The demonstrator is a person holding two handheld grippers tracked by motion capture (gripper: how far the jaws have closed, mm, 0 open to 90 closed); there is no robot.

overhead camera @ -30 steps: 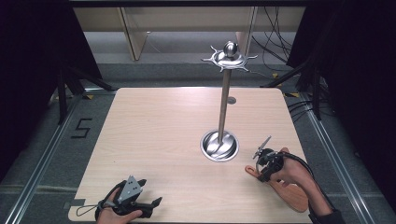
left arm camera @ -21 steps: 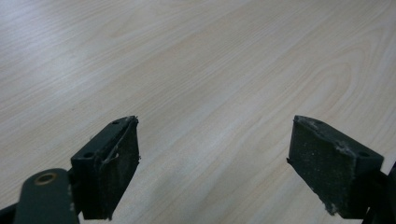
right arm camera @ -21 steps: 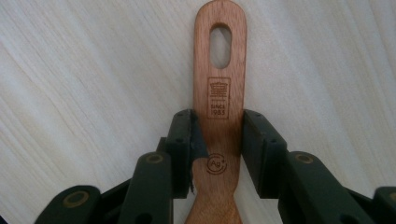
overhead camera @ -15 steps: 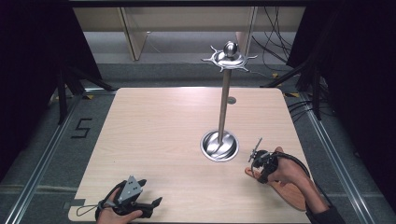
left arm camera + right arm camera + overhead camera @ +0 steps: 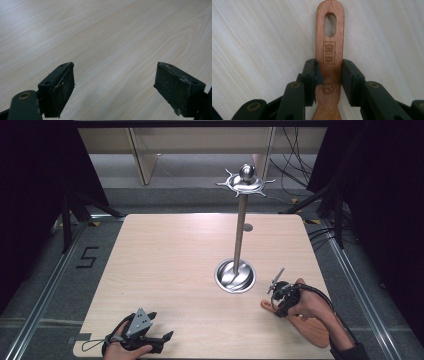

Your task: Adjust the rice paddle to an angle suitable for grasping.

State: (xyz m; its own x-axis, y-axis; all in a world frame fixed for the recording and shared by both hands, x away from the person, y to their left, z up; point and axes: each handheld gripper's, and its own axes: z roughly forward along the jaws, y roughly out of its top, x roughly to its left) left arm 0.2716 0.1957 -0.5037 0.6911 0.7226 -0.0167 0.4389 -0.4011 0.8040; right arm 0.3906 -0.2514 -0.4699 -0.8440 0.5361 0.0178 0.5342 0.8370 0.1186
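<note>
Standing toward the far right of the pale wooden table (image 5: 165, 265), a tall metal stand (image 5: 239, 232) serves as the landmark: a thin pole rises from a round shiny base (image 5: 235, 276) to a spiked disc with a ball (image 5: 246, 179) at its top.

To the near right of that base, the right gripper (image 5: 276, 299) sits in the person's right hand (image 5: 305, 303), with a cable looping back over the wrist. Its jaws are closed on the handle of a wooden spatula (image 5: 309, 325), whose broad blade lies flat on the table, reaching toward the near right edge, farther from the stand than the gripper. In the right gripper view, the right gripper (image 5: 329, 75) has its two black pads pressed against both sides of the spatula (image 5: 329, 53) handle, just below a printed mark and just above a small round stamp; the handle end, with its oblong hanging hole (image 5: 330, 25), sticks out past the jaws over the bare tabletop.

Well to the near left of the stand, at the table's near edge, the left gripper (image 5: 159, 340) rests low in the person's left hand (image 5: 127, 351), a grey three-cornered plate on top. In the left gripper view, the left gripper (image 5: 113, 85) has its jaws wide apart, with nothing between them but wood grain.
</note>
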